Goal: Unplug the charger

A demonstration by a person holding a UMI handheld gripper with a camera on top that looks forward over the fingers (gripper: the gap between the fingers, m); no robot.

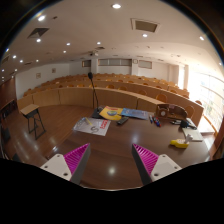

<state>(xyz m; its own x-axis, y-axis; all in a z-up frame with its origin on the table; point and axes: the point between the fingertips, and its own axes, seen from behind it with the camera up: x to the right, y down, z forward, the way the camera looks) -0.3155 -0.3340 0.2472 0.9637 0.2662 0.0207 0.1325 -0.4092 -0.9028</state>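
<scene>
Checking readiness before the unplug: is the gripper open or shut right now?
Open. The gripper shows its two pink-padded fingers wide apart above the wooden table, with nothing between them.

Glossy wooden table (112, 150) — paper sheets (92, 126)

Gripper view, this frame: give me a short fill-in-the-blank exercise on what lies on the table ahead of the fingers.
1. The gripper has its two pink-padded fingers ____, with nothing between them.
2. The flat white printed sheet lies on the brown wooden ____.
3. Beyond the sheet stands a thin black ____ stand.
4. The small yellow object lies to the ____ of the sheet.

Missing words: open; table; microphone; right
</scene>
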